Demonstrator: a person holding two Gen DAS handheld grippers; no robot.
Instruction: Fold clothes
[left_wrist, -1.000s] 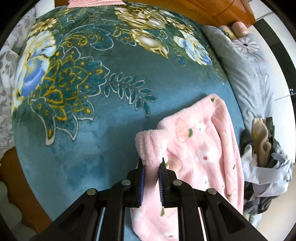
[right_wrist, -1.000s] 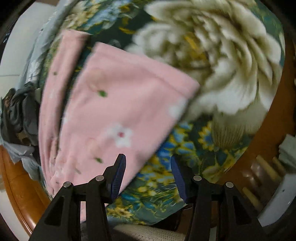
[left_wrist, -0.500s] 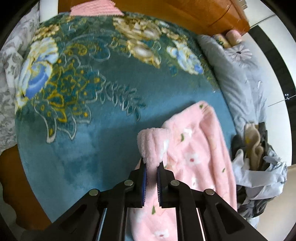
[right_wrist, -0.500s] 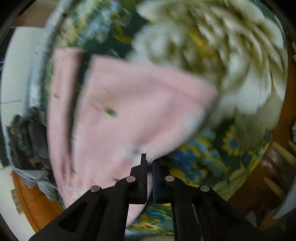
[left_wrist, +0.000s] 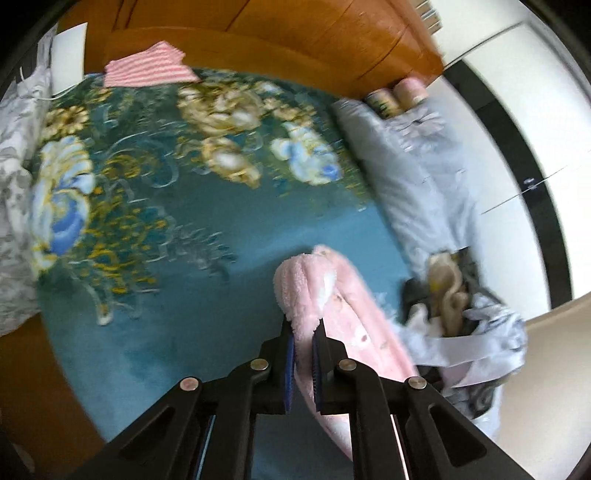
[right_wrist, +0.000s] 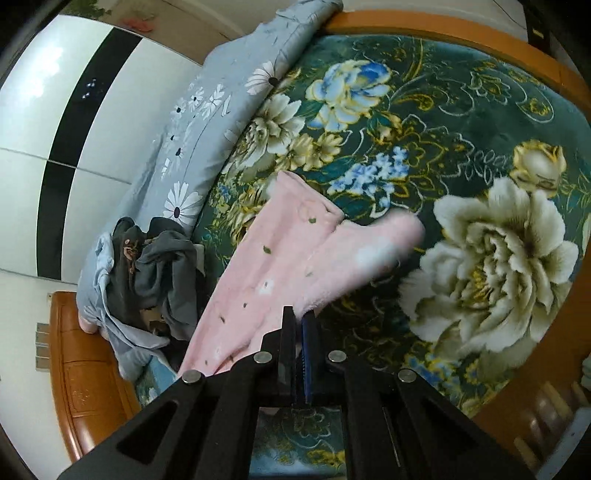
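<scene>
both hand-held grippers (left_wrist: 303, 328) (right_wrist: 300, 319) on pink garment (right_wrist: 280, 266)

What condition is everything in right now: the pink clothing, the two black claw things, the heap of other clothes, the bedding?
Pink fleece garment: pinched at two edges, partly lifted off the blanket.
Left gripper: jaws shut on the pink fleece garment.
Right gripper: jaws shut on its edge.
Clothes pile: crumpled, unfolded.
Floral blanket: spread flat.
Grey daisy quilt: bunched along the blanket's edge.
Striped pink cloth: folded, lying flat.

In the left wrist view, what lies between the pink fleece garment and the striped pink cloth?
Only the teal floral blanket separates the pink fleece garment from the striped pink cloth.
</scene>
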